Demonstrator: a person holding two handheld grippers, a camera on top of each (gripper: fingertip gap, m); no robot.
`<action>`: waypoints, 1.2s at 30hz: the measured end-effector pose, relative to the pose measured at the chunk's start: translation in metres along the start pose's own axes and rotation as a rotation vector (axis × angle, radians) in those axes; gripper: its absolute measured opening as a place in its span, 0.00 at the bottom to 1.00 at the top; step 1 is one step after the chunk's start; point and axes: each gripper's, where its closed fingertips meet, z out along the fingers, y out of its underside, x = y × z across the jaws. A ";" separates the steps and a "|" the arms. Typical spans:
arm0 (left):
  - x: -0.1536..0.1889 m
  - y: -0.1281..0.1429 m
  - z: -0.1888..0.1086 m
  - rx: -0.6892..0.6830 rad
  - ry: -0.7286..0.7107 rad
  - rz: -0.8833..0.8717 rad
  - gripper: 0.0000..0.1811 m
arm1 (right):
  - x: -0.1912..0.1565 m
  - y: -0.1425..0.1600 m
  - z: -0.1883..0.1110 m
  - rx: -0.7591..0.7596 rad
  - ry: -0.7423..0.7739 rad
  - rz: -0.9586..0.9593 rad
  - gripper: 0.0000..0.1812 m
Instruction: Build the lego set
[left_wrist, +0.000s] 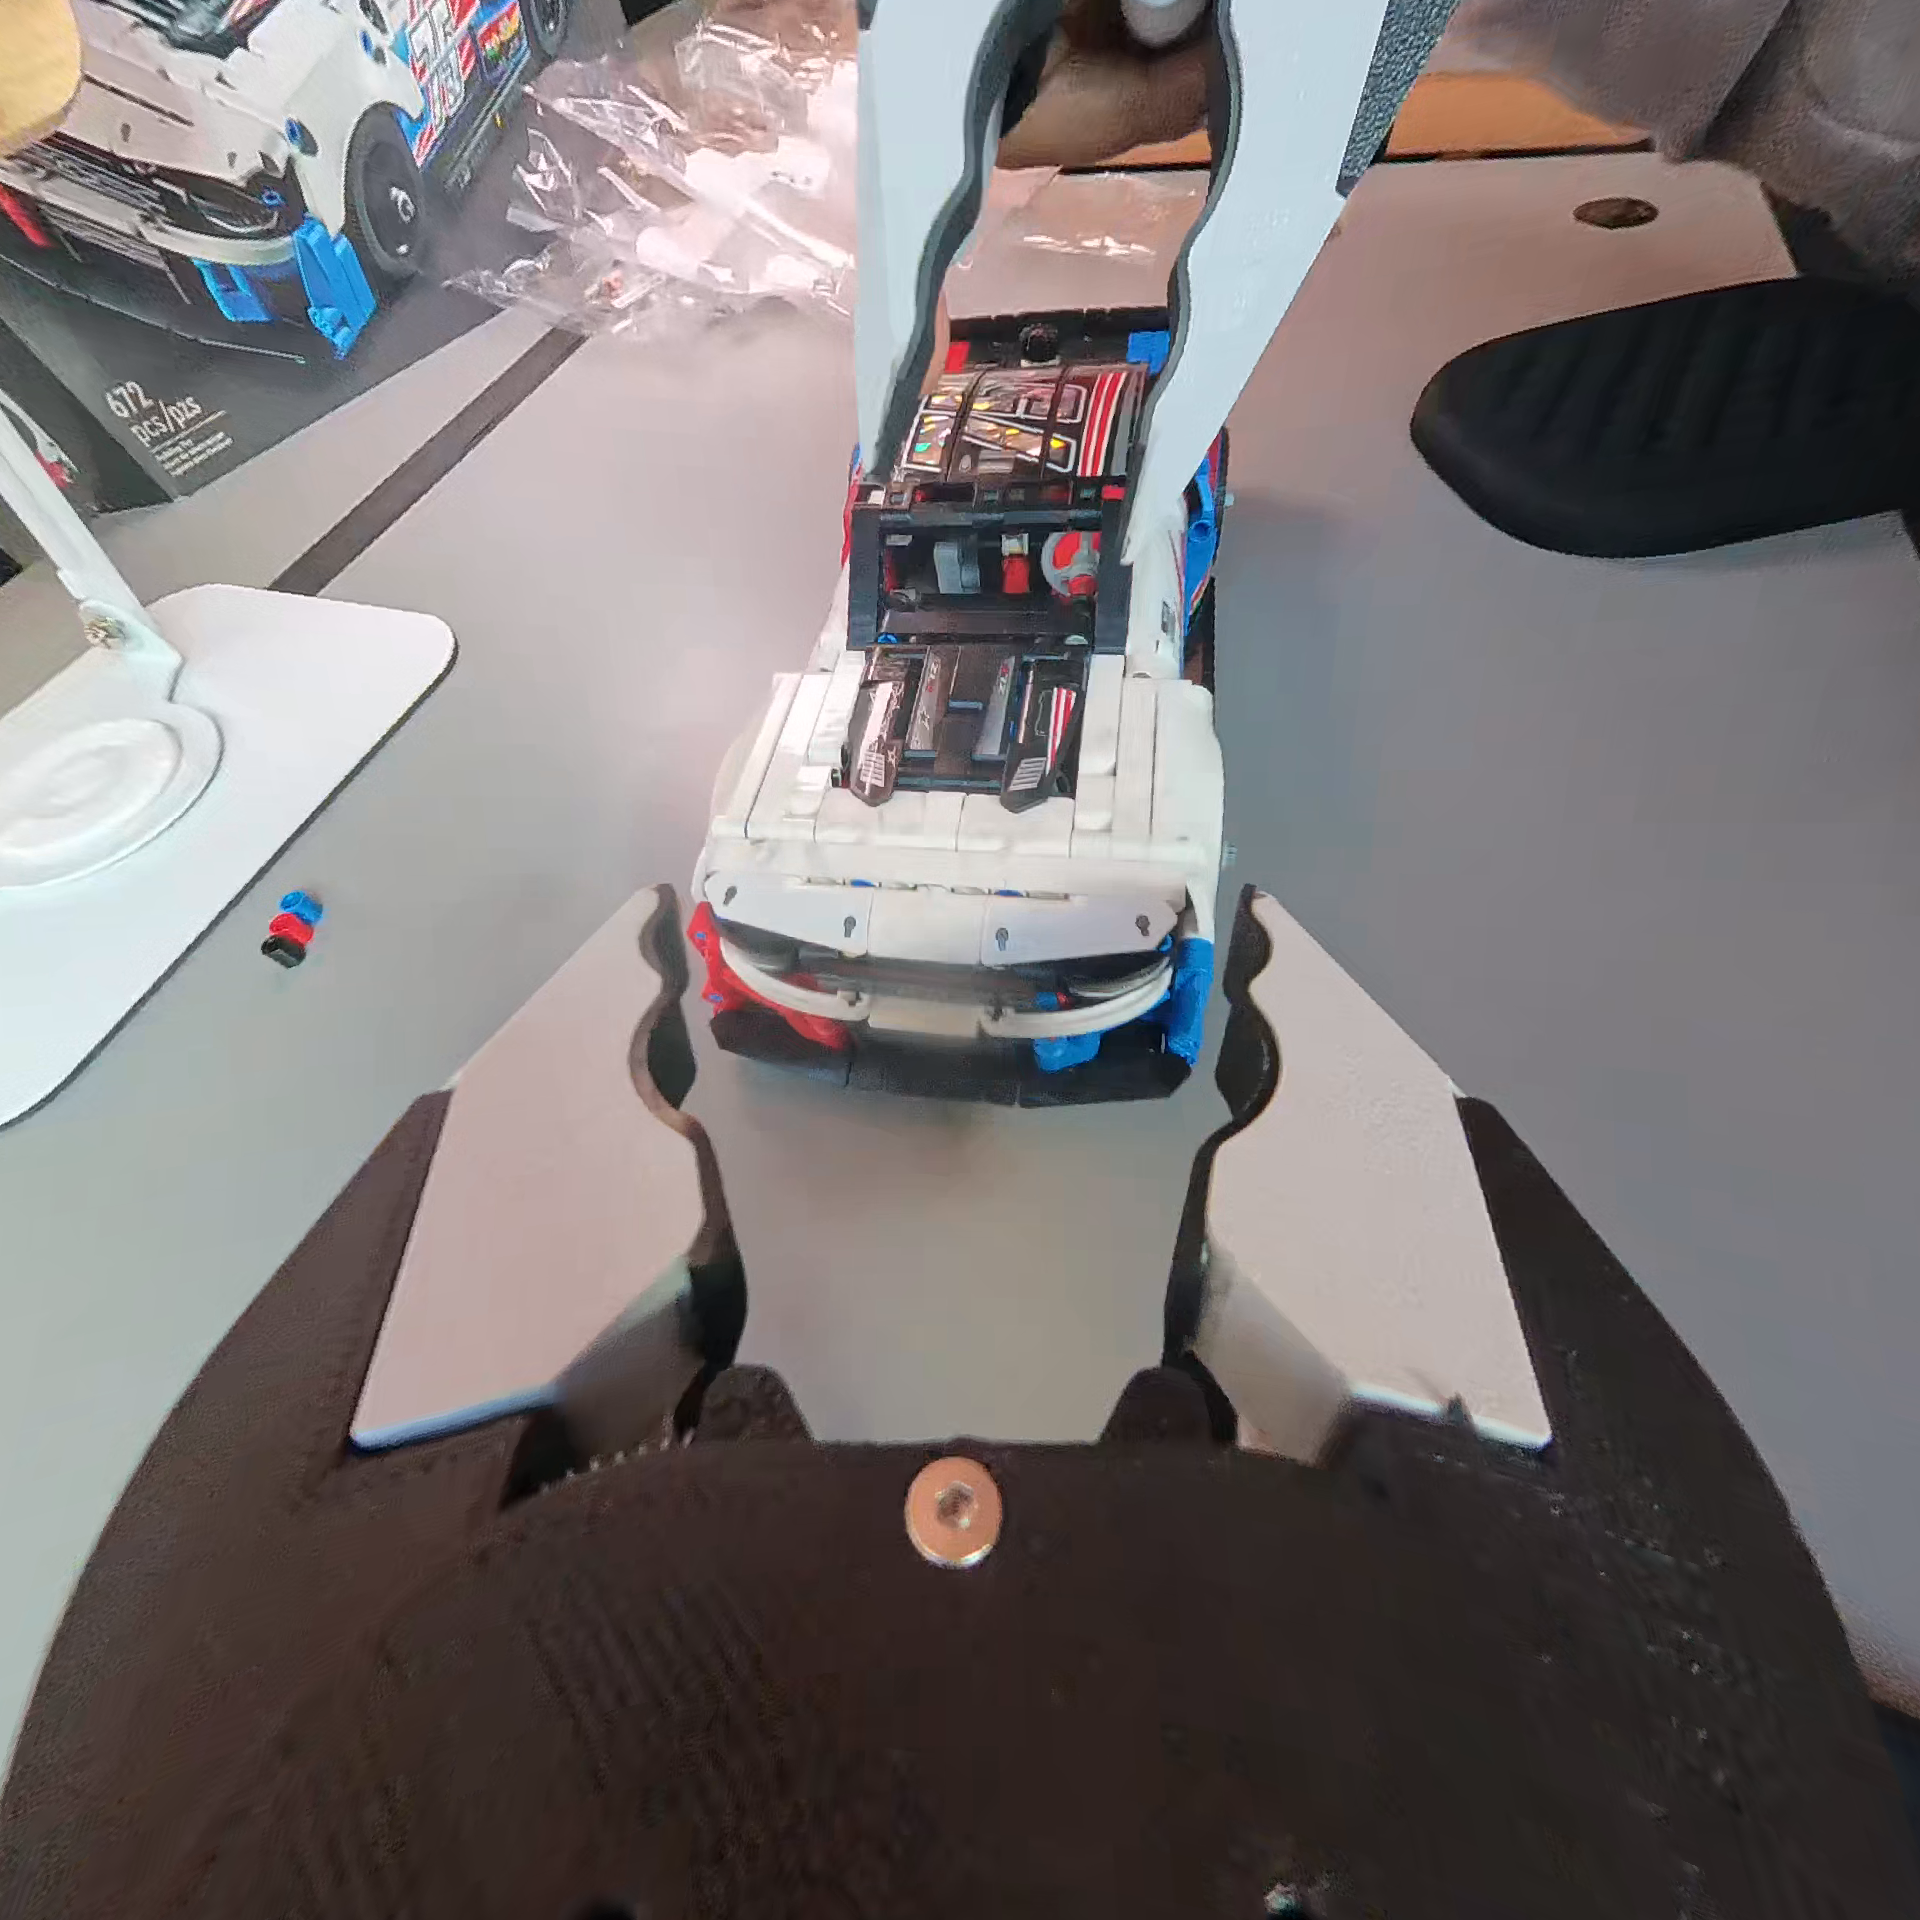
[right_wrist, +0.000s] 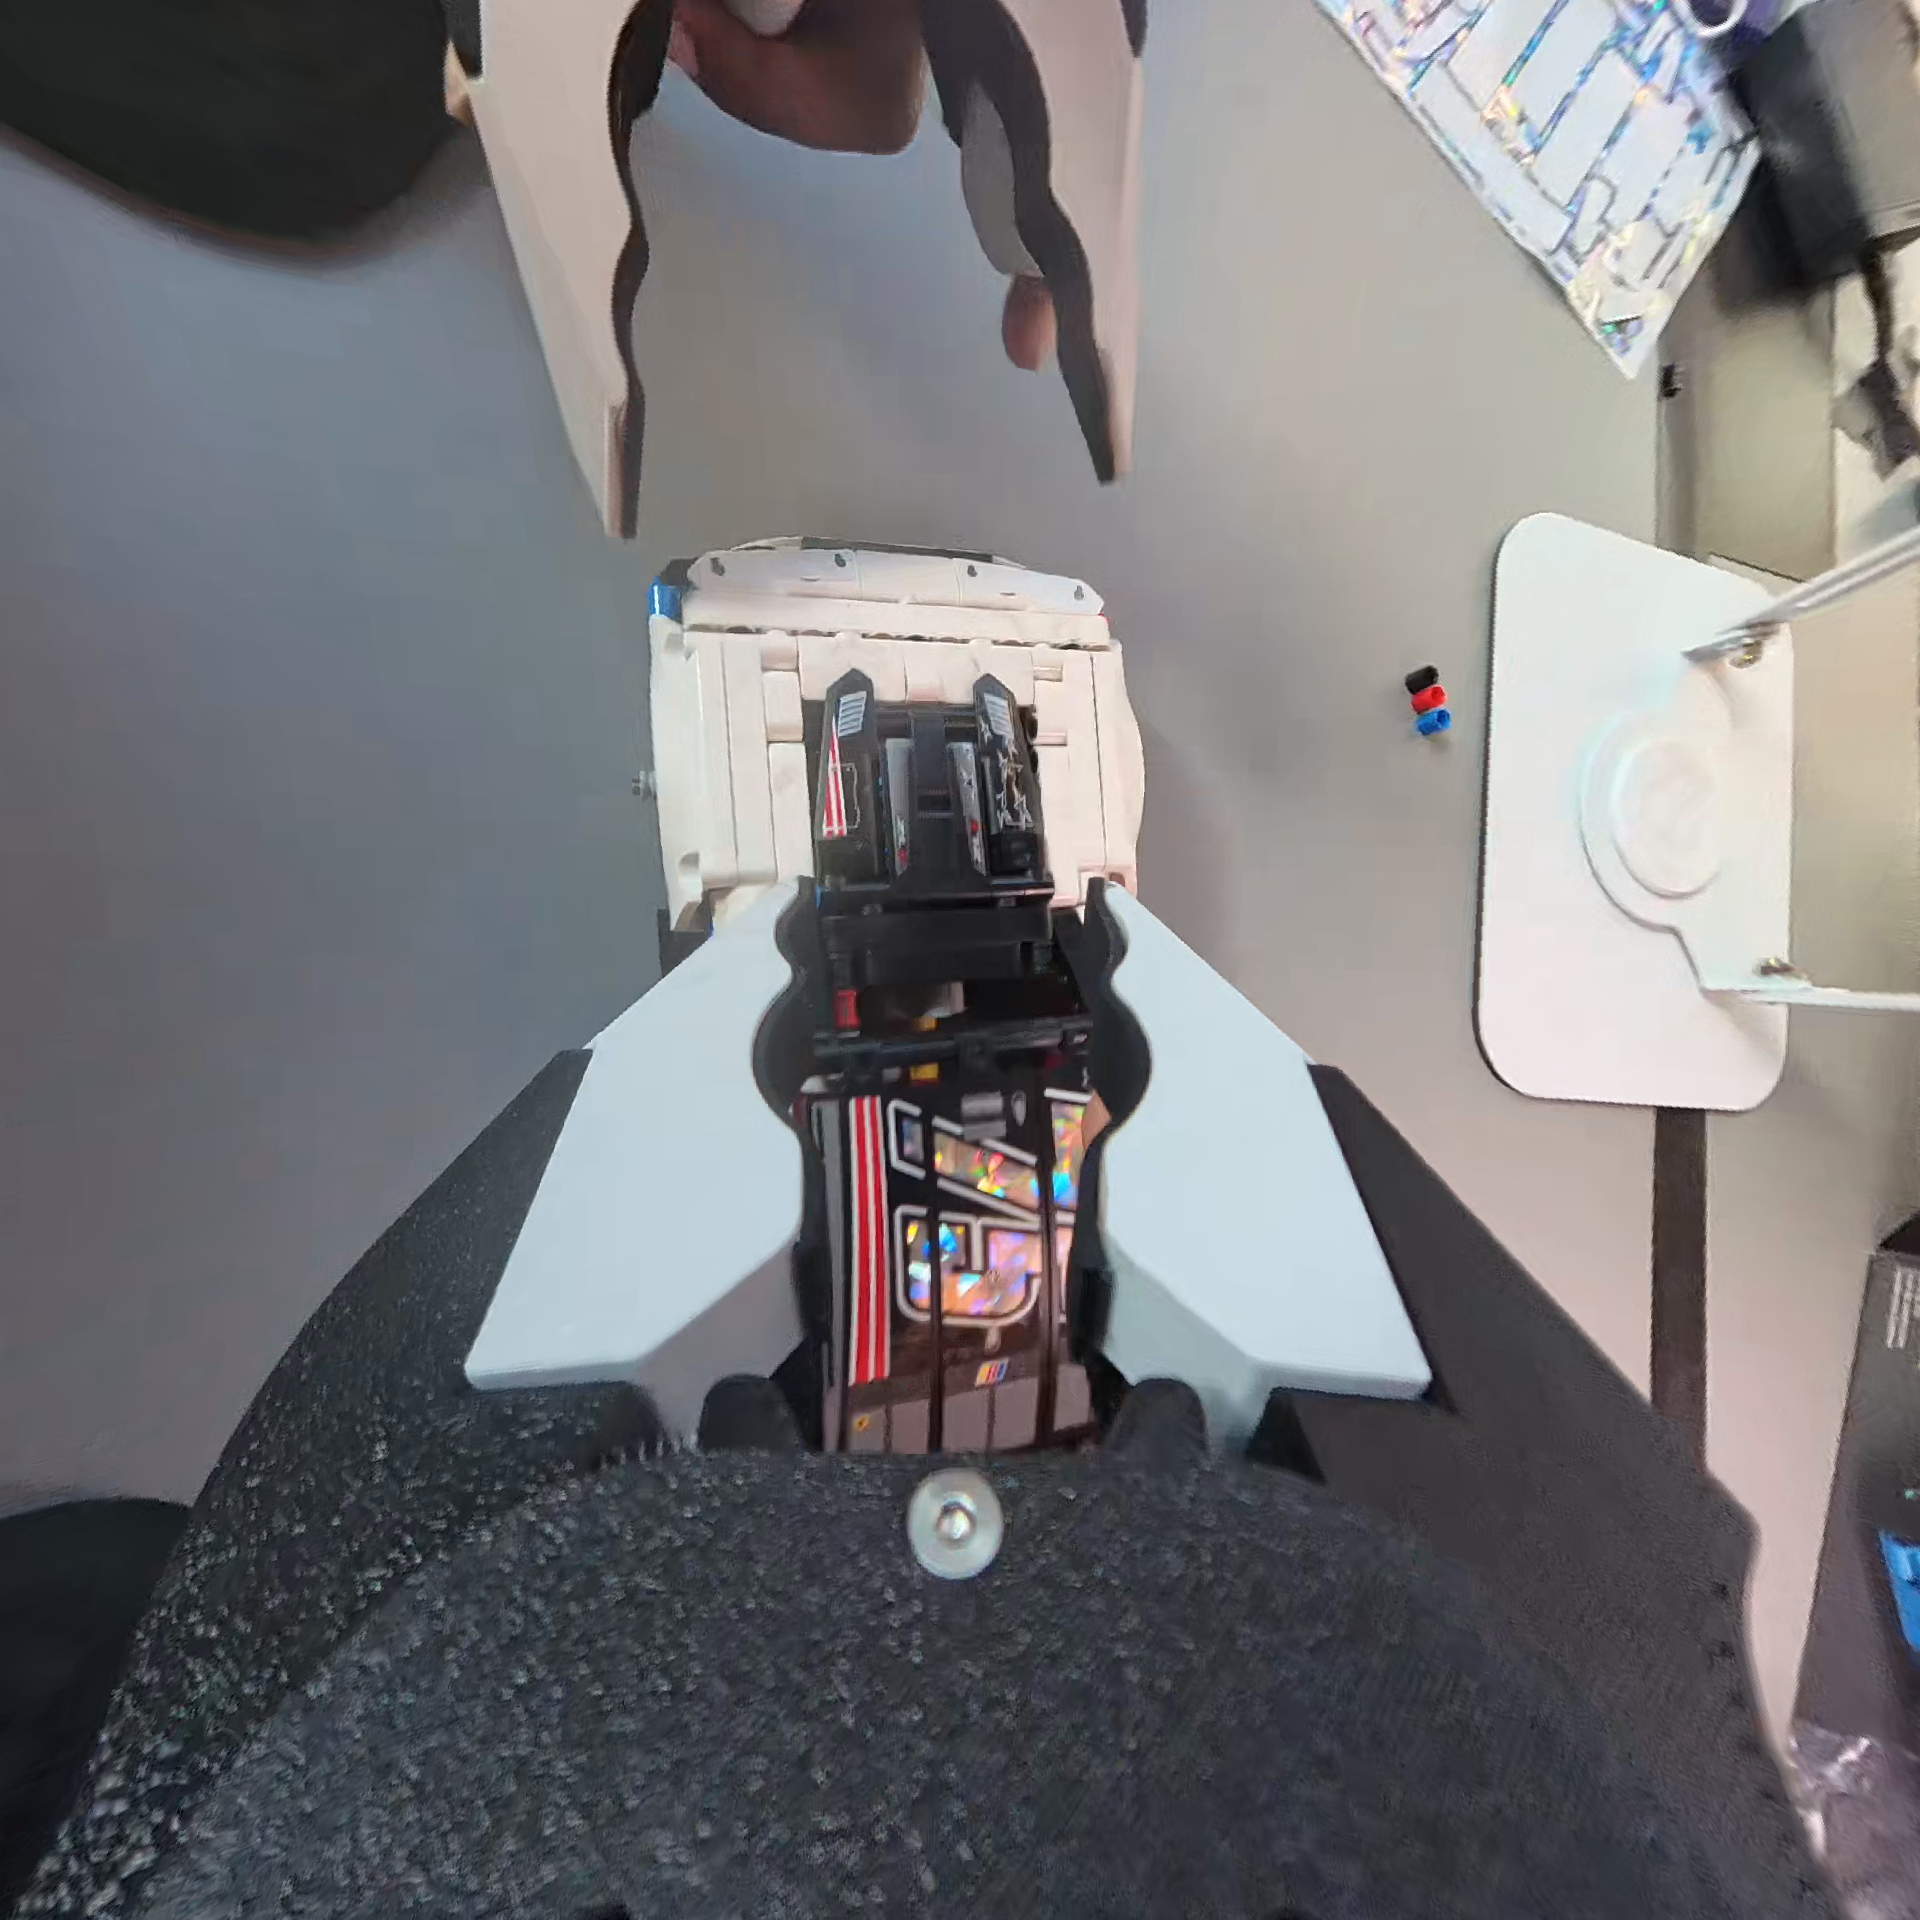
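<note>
I see a glossy white-and-black plastic brick car (left_wrist: 956, 790) mid-frame, its roof stickers holographic; a matt grey table (left_wrist: 1507, 935); crinkled clear plastic bags (left_wrist: 675, 187) at upper left; my right gripper (right_wrist: 951, 935) with a rough, grainy black printed body and smooth white fingers (right_wrist: 665, 1174).

My left camera sits low behind my left fingers (left_wrist: 961, 935) and looks along the counter (left_wrist: 1455, 935) at the front of the car (left_wrist: 956, 831), quite near. My right camera looks the other way, down over the car's (right_wrist: 904, 769) roof from very close. Both see the car, the small pegs (left_wrist: 291, 928) (right_wrist: 1425, 702) and the white stand (left_wrist: 208, 748) (right_wrist: 1621, 810). Each one sees the other's fingers.
</note>
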 end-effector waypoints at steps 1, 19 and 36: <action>0.000 0.003 0.008 -0.020 0.018 -0.017 0.61 | 0.002 -0.003 0.008 -0.029 -0.029 -0.016 0.29; 0.000 0.020 0.031 -0.065 0.042 -0.041 0.64 | -0.007 -0.011 0.050 -0.334 -0.336 -0.033 0.26; -0.011 -0.040 -0.007 0.149 -0.124 -0.085 0.56 | 0.005 0.140 -0.048 -0.251 -0.130 0.232 0.50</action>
